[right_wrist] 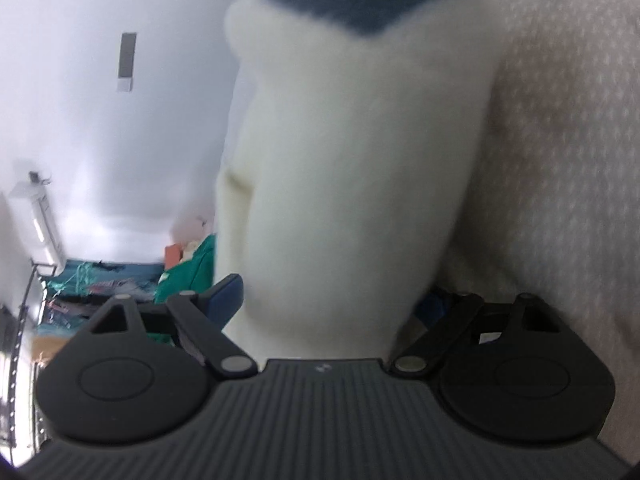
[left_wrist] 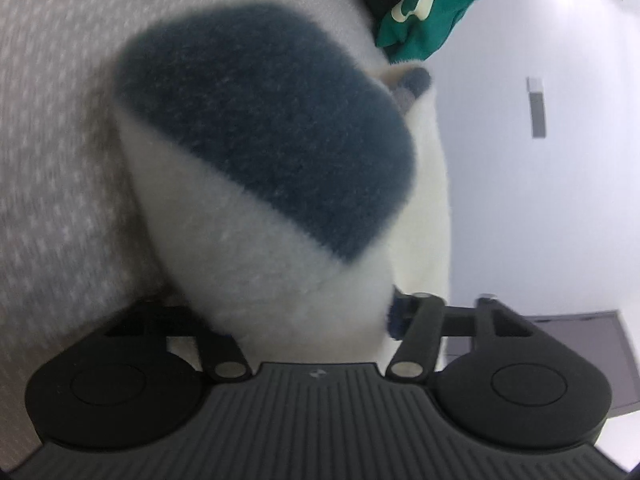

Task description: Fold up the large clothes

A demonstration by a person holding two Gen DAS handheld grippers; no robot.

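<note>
Between both grippers hangs a fluffy white sweater with a dark blue-grey patch, lifted off the white-dotted grey bedspread so that its weight pulls the fabric straight for a fold. From the left wrist view, the left gripper has thick white fleece bunched between its fingers; the jaws look closed down on the cloth, though the pile hides the fingertips, so how tightly they pinch cannot be seen. From the right wrist view, the right gripper likewise has the sweater running into the gap between its fingers, with a blue pad standing just beside the fabric on one side; the opposite pad is mostly buried in fleece. That gap looks wider, filled by a thick roll of material.

Holding two points apart probably keeps an edge taut while the garment is carried over the bed. Motion blur suggests the cloth is swinging.

A green garment lies heaped toward the far edge of the bed, well apart from the sweater, likely waiting its turn. Beyond it is a plain white wall.
</note>
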